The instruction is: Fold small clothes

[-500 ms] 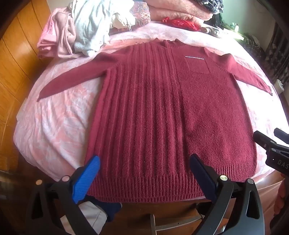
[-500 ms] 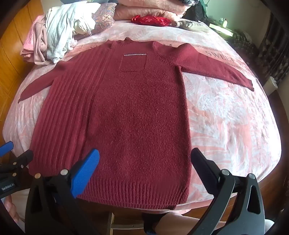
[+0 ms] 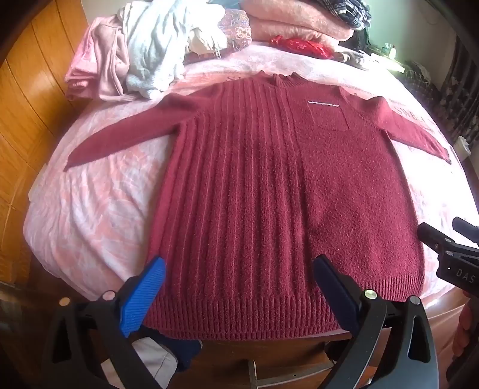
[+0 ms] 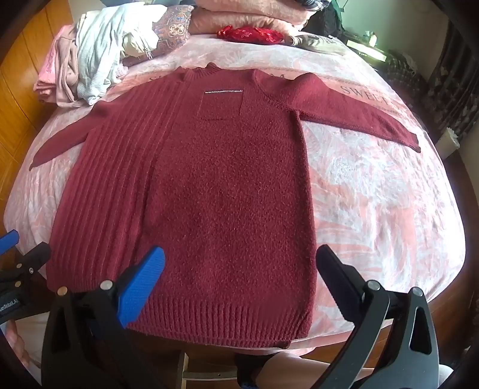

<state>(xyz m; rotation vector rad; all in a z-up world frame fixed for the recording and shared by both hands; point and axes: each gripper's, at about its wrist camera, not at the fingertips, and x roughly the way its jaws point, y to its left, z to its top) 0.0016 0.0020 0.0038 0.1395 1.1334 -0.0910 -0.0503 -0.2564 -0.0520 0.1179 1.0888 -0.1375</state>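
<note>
A dark red sweater [image 3: 269, 191] is laid flat, front up, on a pink bedspread [image 3: 98, 209], sleeves spread to both sides and hem at the near edge. A pile of clothes [image 3: 140, 51] is heaped at the far left, with folded pink blankets [image 3: 287, 24] and a red pouch [image 3: 302, 46] behind the collar; none of these touch the sweater. "SWEET" can be read on the bedspread beside the right sleeve. The left gripper [image 3: 239, 287] and right gripper [image 4: 241, 284] are held above the hem, jaws wide apart, nothing clamped.
</note>
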